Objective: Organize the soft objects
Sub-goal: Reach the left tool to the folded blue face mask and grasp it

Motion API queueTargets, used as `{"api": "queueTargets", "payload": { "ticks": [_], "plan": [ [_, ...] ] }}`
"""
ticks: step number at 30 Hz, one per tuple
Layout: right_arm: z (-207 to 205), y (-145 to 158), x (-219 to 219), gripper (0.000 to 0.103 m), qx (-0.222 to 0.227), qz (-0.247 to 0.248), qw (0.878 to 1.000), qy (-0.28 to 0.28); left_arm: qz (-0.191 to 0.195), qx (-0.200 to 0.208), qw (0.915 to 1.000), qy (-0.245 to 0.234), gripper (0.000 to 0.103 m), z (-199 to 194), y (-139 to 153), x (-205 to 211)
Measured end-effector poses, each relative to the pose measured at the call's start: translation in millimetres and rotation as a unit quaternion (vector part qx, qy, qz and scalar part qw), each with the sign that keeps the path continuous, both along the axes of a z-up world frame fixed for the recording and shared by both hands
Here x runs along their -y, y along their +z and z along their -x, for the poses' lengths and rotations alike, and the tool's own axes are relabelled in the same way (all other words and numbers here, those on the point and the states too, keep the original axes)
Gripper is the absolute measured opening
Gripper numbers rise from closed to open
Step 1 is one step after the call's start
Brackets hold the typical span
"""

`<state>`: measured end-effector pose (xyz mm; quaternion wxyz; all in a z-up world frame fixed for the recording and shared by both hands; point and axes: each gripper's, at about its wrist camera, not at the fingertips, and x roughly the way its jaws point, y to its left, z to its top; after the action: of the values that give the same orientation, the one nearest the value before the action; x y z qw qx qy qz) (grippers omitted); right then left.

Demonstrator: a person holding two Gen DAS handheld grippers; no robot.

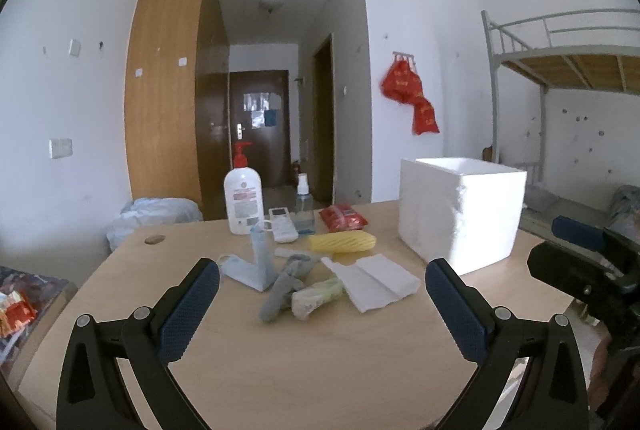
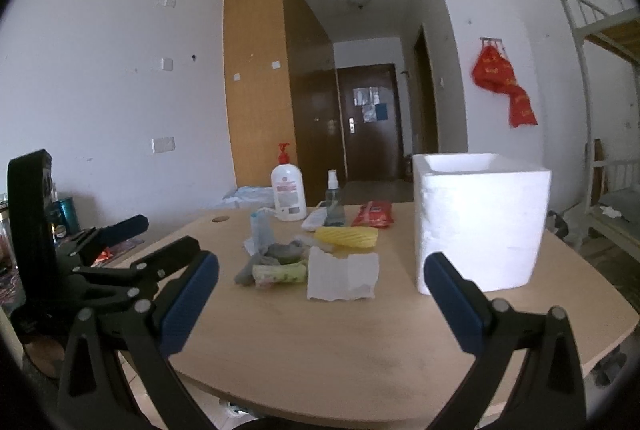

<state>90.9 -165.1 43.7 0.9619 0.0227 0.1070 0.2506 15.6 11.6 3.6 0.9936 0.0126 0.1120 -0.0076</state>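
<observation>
Both my grippers hover over the tabletop (image 1: 320,370), jaws wide open and holding nothing.

From my left gripper (image 1: 322,304), the white foam box (image 1: 460,213) stands at two o'clock. At twelve o'clock lies the soft heap: folded white tissue (image 1: 376,282), grey sock (image 1: 282,288), pale blue cloth (image 1: 256,266), yellow sponge (image 1: 342,242), green-patterned roll (image 1: 316,296). My right gripper (image 2: 322,300) sees the heap at twelve o'clock too.
</observation>
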Motion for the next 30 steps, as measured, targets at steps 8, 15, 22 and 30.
{"api": "queueTargets", "payload": {
  "ticks": [8, 15, 22, 30],
  "plan": [
    [-34, -7, -20, 0.103, -0.034, 0.004, 0.999, 0.036, 0.0, -0.033, 0.9993, 0.019, 0.103, -32, -10, -22],
    [-55, -16, -35, 0.103, -0.059, 0.013, 0.997, 0.056, 0.015, -0.063, 0.9974, 0.032, 0.103, -59, -21, -44],
    [-82, -23, -50, 0.103, -0.092, 0.031, 0.993, 0.065, 0.016, -0.094, 0.9945, 0.044, 0.103, -83, -30, -58],
    [-112, -30, -63, 0.103, -0.125, 0.052, 0.988, 0.071, 0.043, -0.133, 0.9883, 0.061, 0.103, -115, -31, -79]
  ]
}}
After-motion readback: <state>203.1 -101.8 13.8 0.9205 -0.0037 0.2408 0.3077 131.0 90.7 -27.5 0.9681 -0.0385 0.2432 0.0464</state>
